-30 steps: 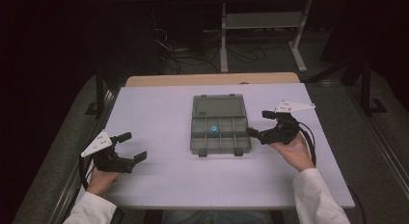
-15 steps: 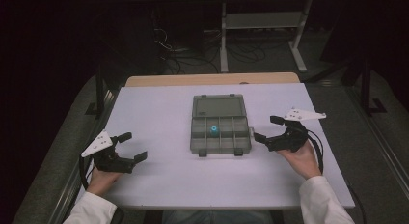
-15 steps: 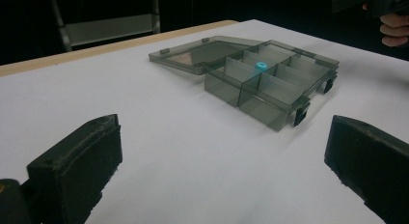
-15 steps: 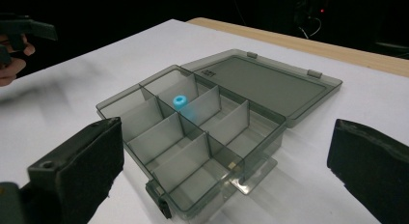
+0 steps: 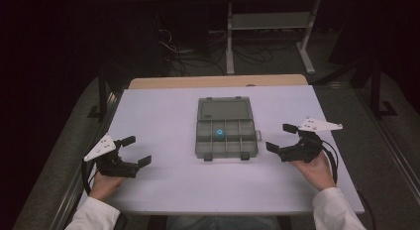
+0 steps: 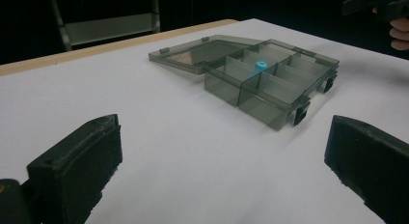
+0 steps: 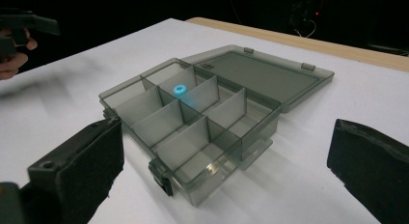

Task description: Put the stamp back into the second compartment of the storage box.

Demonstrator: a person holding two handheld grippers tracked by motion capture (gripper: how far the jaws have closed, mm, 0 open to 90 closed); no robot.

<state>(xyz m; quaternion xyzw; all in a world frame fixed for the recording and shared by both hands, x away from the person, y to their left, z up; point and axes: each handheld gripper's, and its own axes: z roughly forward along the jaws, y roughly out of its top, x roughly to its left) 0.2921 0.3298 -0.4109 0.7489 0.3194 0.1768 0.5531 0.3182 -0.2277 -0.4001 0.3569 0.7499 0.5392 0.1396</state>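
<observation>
Left gripper (image 5: 136, 150) and right gripper (image 5: 280, 137) are each hand-held, jaws spread wide, pointing inward.

A dim lab or test room set up for recording. A white-topped table (image 5: 163, 190) stands in the middle, lit from above, while the room around it is nearly black. A strip of bare wood (image 5: 218, 81) shows along the table's far edge. Behind it, loose black cables (image 5: 198, 59) lie tangled on a dark floor beside the pale metal legs of a bench or shelf frame (image 5: 267, 29). Dark stands (image 5: 101, 91) flank the table on both sides. Grey carpet-like flooring (image 5: 391, 155) runs along the table's sides.
</observation>
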